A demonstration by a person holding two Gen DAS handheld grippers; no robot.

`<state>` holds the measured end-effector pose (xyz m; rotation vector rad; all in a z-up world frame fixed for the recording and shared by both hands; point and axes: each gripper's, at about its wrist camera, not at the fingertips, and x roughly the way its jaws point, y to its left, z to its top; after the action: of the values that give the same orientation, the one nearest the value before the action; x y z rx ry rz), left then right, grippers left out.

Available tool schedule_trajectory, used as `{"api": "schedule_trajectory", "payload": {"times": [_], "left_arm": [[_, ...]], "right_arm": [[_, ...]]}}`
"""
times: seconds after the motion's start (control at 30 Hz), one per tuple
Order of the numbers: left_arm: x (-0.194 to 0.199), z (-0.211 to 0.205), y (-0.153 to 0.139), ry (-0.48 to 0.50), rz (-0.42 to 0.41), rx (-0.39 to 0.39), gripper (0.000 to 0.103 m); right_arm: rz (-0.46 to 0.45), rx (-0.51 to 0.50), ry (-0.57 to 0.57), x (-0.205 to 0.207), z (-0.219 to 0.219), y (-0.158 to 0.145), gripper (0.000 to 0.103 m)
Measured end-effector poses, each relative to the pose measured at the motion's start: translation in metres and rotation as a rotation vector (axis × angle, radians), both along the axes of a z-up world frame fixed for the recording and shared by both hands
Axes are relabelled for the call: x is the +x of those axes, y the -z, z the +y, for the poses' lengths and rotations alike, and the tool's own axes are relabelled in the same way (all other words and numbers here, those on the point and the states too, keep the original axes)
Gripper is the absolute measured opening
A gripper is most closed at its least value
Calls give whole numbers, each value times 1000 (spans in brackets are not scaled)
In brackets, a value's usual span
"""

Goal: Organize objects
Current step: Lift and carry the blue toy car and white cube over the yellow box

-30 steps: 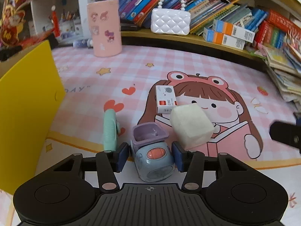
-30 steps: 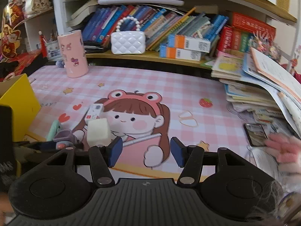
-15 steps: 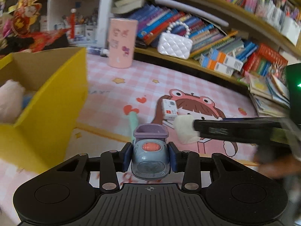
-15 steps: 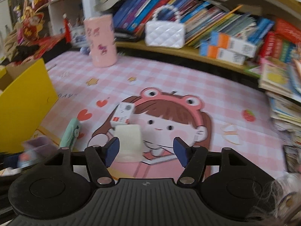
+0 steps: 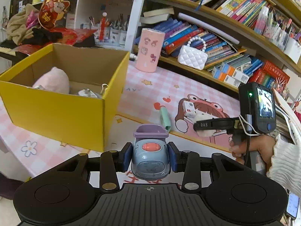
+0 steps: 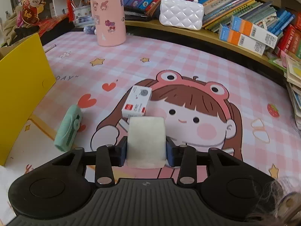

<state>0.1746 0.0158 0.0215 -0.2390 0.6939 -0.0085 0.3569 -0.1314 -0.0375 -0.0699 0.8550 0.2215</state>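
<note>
My left gripper (image 5: 150, 159) is shut on a blue-grey toy car with a purple tub (image 5: 150, 150) and holds it above the mat, right of the open yellow box (image 5: 62, 111). The box holds a pink plush (image 5: 53, 82) and a silvery item. My right gripper (image 6: 146, 151) is shut on a white foam block (image 6: 146, 141) low over the mat; it also shows in the left wrist view (image 5: 205, 125). A small white card box (image 6: 137, 104) and a mint green comb-like item (image 6: 68, 130) lie on the mat.
A pink cartoon play mat (image 6: 188, 60) covers the surface. A pink cylinder holder (image 6: 109, 17) stands at the back. A white quilted purse (image 6: 181, 15) and rows of books sit on the low shelf. Stacked books lie at the right edge (image 6: 295, 79).
My left gripper closed on the toy car, lifted it and swung left toward the yellow box. My right gripper moved forward and closed on the white foam block.
</note>
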Motion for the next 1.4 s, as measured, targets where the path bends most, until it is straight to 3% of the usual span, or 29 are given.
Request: {"api": "schedule_trajectory", "payload": {"times": [0.33, 0.73, 1.4], "left_arm": [[-28, 24, -4, 71, -37, -12, 38], [-78, 84, 8, 68, 4, -41, 38], [-155, 179, 1, -24, -63, -29, 38]], "right_arm": [[-16, 69, 73, -92, 10, -34, 34], [57, 102, 67, -208, 78, -48, 34], [15, 49, -136, -277, 203, -53, 35]]}}
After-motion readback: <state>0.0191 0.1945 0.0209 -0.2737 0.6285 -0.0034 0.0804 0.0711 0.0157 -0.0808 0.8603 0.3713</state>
